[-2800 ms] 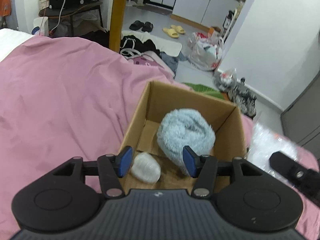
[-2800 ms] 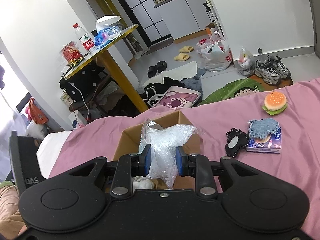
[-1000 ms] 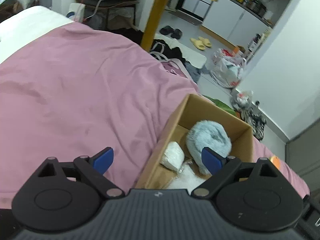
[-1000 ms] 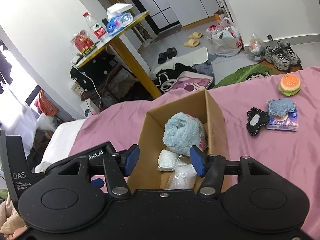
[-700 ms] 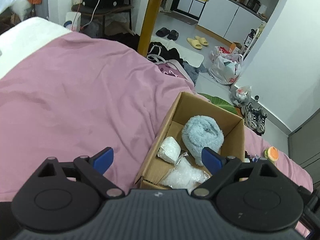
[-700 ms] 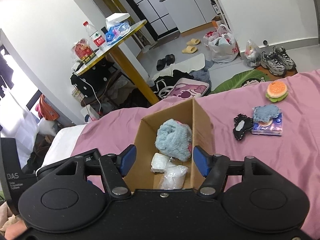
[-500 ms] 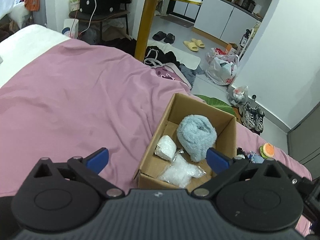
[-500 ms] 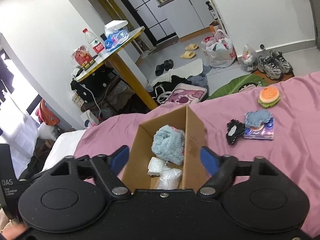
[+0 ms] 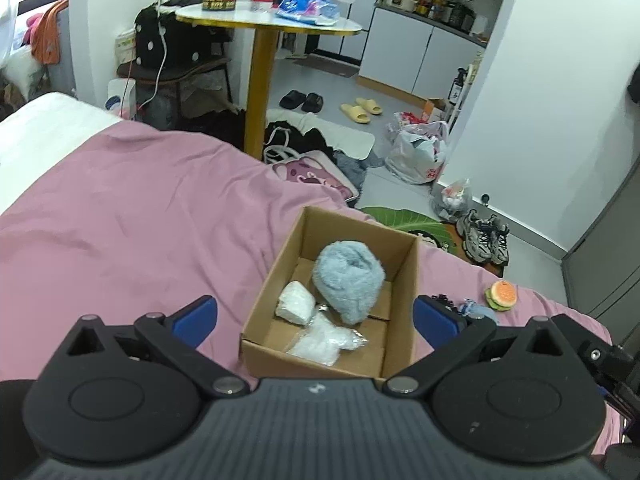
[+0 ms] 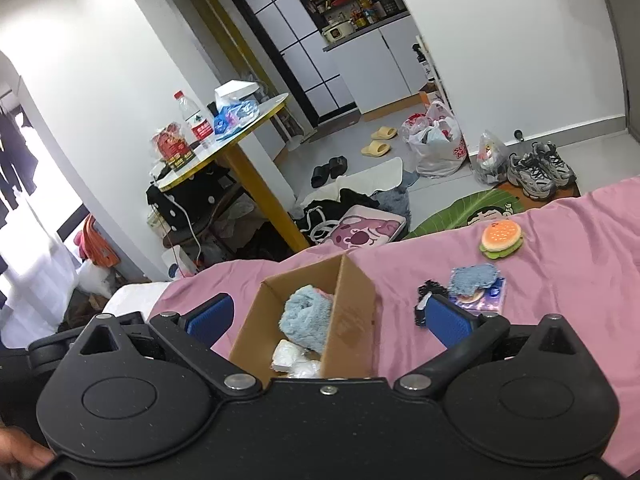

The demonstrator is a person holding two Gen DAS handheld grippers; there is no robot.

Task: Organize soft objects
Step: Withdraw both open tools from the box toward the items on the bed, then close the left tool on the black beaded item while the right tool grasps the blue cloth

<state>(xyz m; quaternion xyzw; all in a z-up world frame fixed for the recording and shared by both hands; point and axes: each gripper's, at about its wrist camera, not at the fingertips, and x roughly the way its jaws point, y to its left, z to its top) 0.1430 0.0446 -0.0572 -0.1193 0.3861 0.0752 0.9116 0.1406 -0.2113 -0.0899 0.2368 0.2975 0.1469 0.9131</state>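
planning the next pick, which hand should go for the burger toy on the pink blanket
Right, probably. The orange burger-shaped plush toy lies right of the brown cardboard box, on the right gripper's side, and its jaws are open and empty.

Bed, pink cover (image 9: 120, 232): open cardboard box (image 9: 404, 280); burger toy (image 10: 501, 239), blue fuzzy piece (image 10: 474, 279) on packet, black item (image 10: 430, 291) beside.

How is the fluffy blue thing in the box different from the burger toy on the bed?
The fluffy blue thing is pale blue and furry; the burger toy is orange, white and green and looks smooth. The fluffy blue thing sits inside the cardboard box; the burger toy lies out on the pink blanket. The fluffy blue thing looks bigger. Neither is touched by a claw.
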